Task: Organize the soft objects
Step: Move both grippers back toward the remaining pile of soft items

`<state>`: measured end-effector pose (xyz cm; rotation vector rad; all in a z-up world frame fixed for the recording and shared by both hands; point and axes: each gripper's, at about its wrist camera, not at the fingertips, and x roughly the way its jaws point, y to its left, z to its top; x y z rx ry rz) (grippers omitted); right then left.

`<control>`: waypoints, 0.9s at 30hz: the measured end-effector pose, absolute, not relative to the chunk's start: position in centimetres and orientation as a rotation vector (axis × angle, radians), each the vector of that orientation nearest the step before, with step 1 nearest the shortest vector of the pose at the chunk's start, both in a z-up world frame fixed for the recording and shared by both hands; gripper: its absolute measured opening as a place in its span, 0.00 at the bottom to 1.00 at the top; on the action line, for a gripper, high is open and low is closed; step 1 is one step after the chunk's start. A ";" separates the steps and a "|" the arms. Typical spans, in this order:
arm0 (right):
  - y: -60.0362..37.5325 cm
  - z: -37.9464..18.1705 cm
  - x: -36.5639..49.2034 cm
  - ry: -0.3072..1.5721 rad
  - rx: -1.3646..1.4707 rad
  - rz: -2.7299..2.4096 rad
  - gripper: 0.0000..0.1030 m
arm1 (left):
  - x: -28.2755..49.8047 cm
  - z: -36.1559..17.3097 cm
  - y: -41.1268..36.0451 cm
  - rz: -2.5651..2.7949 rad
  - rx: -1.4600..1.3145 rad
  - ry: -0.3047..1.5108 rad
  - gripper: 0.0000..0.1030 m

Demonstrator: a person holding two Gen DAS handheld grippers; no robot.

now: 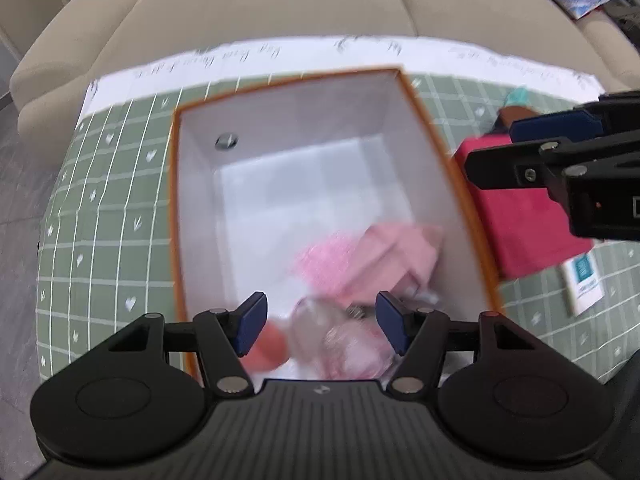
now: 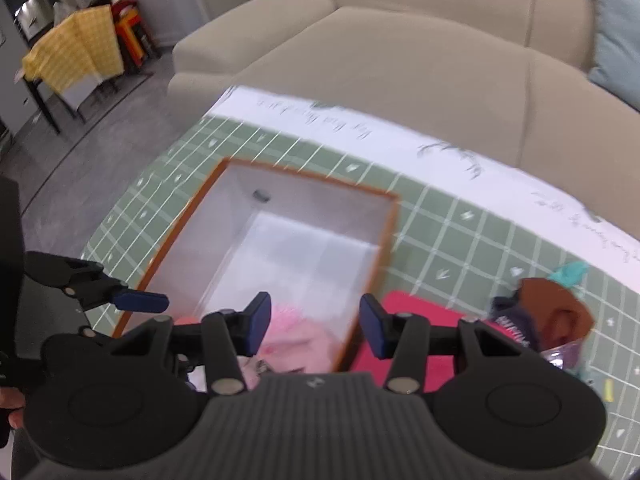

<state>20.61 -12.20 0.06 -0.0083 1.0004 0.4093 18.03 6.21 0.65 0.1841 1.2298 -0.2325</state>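
Over the box: left gripper (image 1: pixel 320 326) hangs above the near end of the orange-rimmed box (image 1: pixel 436 140), pointing steeply down, jaws wide apart with nothing between the pads
Left of the red cloth: right gripper (image 2: pixel 314 326) hovers at the box's right wall, jaws about half open and empty
Soft things in the box: pink cloth (image 1: pixel 394 258) lies at the near end, with a clear wrapped pink item (image 1: pixel 344 344) and an orange-pink piece (image 1: pixel 272 346) beside it; too blurred to name further
Soft things outside: red cloth (image 1: pixel 524 224) touches the box's right wall; past it a brown and dark pile (image 2: pixel 556 318) and a teal scrap (image 2: pixel 570 272)
Step in hand, as I judge it: the left looks done with a drop; the red cloth seems the next pick for the right
Doing it well: come down onto the cloth's middle, pinch a fold, lift clear of the rim
In the way: the box wall stands just beside the cloth, and the two grippers are close together
Around: checked green tablecloth (image 2: pixel 460 232), a card (image 1: pixel 584 284) near the red cloth, beige sofa (image 2: pixel 400 60) behind
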 end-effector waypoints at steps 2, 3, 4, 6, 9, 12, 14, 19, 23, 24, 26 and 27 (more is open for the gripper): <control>-14.2 0.9 20.7 0.988 0.016 0.379 0.47 | 18.4 1.4 5.2 -0.244 0.178 1.217 0.71; -15.1 1.4 20.8 0.981 0.025 0.363 0.47 | 18.6 1.8 4.5 -0.254 0.179 1.210 0.71; -16.2 1.8 20.8 0.971 0.031 0.346 0.47 | 18.7 2.2 3.8 -0.264 0.184 1.200 0.71; -18.5 2.8 20.8 0.955 0.036 0.304 0.47 | 19.0 3.1 2.2 -0.281 0.198 1.178 0.71; -22.5 3.7 20.8 0.937 0.054 0.220 0.47 | 19.5 4.4 -0.1 -0.320 0.201 1.154 0.73; -26.9 3.7 20.7 0.952 0.111 0.133 0.47 | 19.9 5.5 -3.1 -0.360 0.206 1.139 0.73; -30.0 3.5 20.5 0.958 0.141 0.081 0.47 | 20.2 5.8 -4.9 -0.386 0.202 1.133 0.73; -36.4 1.7 20.4 0.997 0.174 -0.047 0.47 | 20.9 5.7 -10.5 -0.471 0.192 1.148 0.74; -40.7 -1.8 20.6 1.073 0.264 -0.124 0.47 | 21.3 4.5 -14.9 -0.510 0.205 1.164 0.74; -41.5 -2.9 20.5 1.090 0.283 -0.136 0.47 | 21.5 4.1 -15.9 -0.514 0.207 1.170 0.74; -42.4 -4.9 20.5 1.112 0.302 -0.149 0.47 | 21.8 3.2 -17.6 -0.527 0.197 1.193 0.74; -42.7 -5.9 20.4 1.120 0.315 -0.152 0.48 | 22.0 2.8 -18.2 -0.534 0.188 1.201 0.74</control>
